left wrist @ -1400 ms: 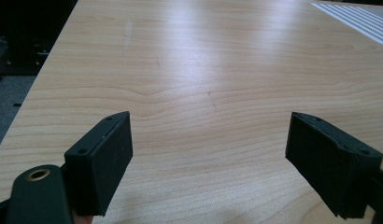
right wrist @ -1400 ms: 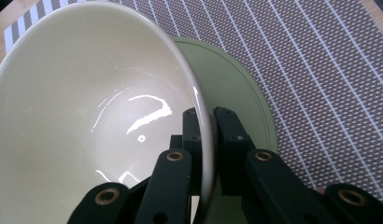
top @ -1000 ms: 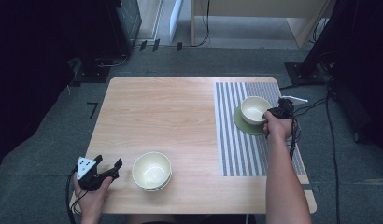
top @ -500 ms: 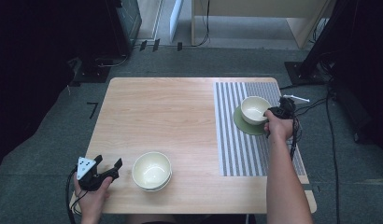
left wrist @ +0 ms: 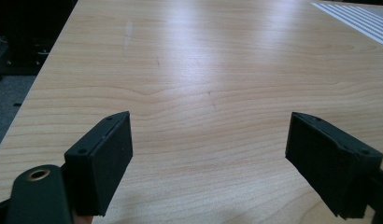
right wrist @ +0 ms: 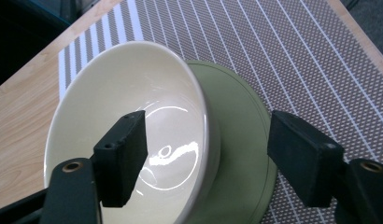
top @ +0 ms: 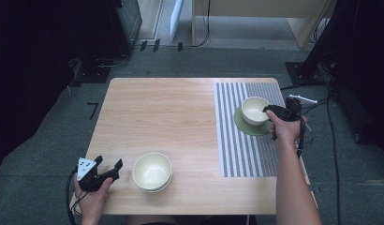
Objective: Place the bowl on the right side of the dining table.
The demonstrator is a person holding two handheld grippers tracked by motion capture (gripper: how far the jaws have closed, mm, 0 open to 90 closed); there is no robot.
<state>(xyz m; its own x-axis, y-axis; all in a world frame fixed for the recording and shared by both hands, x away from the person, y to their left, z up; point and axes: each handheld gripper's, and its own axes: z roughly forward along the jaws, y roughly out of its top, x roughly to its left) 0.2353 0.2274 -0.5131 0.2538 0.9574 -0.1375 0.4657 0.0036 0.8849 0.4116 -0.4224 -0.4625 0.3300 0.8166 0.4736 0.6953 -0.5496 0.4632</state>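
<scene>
Cream bowl (top: 254, 109) sits upright, mouth up, on the green saucer (top: 248, 124) at the worktop's (top: 171, 117) 2 o'clock, right gripper (right wrist: 206, 154) just opening, its jaws straddling the bowl's rim, left gripper (left wrist: 210, 154) wide, holding nothing.

A pale wooden table (top: 171, 112) carries everything. On it lie a striped mat (top: 241, 150) and stacked cream bowls (top: 152, 171).

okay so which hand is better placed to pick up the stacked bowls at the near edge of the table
Left, probably. The left hand-held gripper sits open right beside the stacked bowls. The right hand-held gripper is across the table, its jaws just opening around the bowl on the green saucer.
</scene>
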